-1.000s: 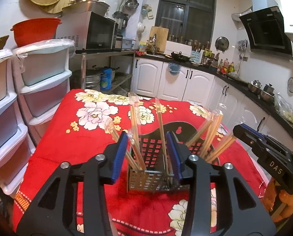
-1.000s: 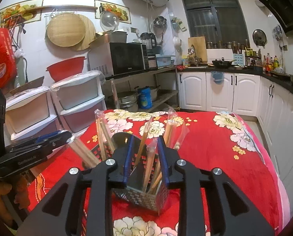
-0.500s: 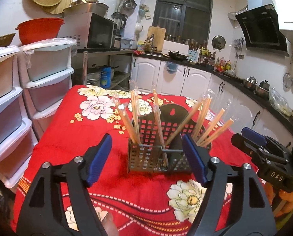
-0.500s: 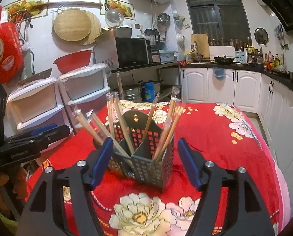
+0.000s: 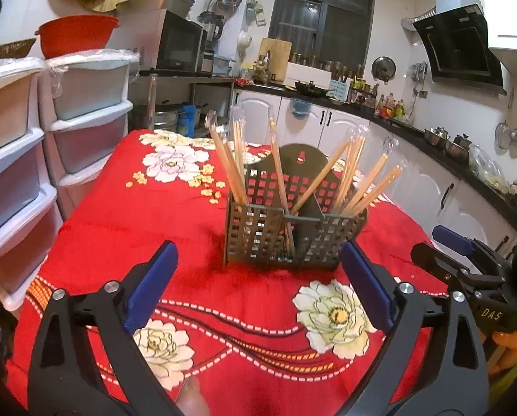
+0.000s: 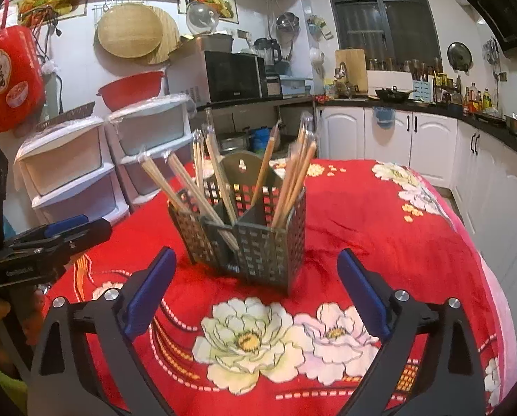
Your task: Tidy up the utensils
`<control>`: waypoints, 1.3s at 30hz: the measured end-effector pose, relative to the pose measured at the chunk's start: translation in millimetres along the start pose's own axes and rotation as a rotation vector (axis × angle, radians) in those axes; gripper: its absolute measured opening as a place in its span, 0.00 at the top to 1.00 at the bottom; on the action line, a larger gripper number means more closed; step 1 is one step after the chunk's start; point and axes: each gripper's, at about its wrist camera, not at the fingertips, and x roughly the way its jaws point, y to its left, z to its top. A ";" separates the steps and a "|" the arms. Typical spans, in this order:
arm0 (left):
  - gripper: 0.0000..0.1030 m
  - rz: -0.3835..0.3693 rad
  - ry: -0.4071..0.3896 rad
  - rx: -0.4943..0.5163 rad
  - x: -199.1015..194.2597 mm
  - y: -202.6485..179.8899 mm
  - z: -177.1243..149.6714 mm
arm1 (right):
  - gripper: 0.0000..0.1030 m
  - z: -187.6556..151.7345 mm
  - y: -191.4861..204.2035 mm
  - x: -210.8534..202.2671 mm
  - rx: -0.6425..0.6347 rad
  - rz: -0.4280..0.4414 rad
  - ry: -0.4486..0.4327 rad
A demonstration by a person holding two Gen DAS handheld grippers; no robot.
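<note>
A dark perforated utensil holder (image 5: pixel 293 232) stands on the red floral tablecloth (image 5: pixel 147 208); it also shows in the right wrist view (image 6: pixel 248 239). Several wrapped wooden chopsticks (image 5: pixel 237 170) (image 6: pixel 293 180) stand upright and fanned in its compartments. My left gripper (image 5: pixel 258 291) is open and empty, a short way in front of the holder. My right gripper (image 6: pixel 255 294) is open and empty, in front of the holder from its other side. Each gripper shows at the edge of the other's view, the right one (image 5: pixel 466 267) and the left one (image 6: pixel 47 242).
White plastic drawer units (image 5: pixel 85 118) stand against the table's left side. White cabinets and a dark counter (image 5: pixel 449 159) run along the right. A microwave (image 6: pixel 230 76) sits on a metal shelf behind the table.
Both grippers opened wide and drew back from the holder, letting go of the chopsticks, which now stand in it. The holder looks farther away.
</note>
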 end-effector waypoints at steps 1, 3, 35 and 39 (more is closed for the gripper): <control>0.14 0.000 0.001 0.000 -0.6 -0.4 -2.2 | 0.10 -2.6 0.8 -0.1 -0.005 -0.004 0.003; 0.11 -0.001 0.005 -0.005 -1.3 -1.2 -6.3 | 0.10 -8.5 2.5 0.1 -0.018 -0.015 0.008; 0.11 0.020 -0.067 -0.037 13.3 11.8 -62.8 | 0.07 -61.6 2.5 8.7 -0.009 -0.104 -0.065; 0.11 0.018 -0.077 -0.037 12.4 12.0 -63.7 | 0.07 -62.9 6.9 8.7 -0.034 -0.112 -0.070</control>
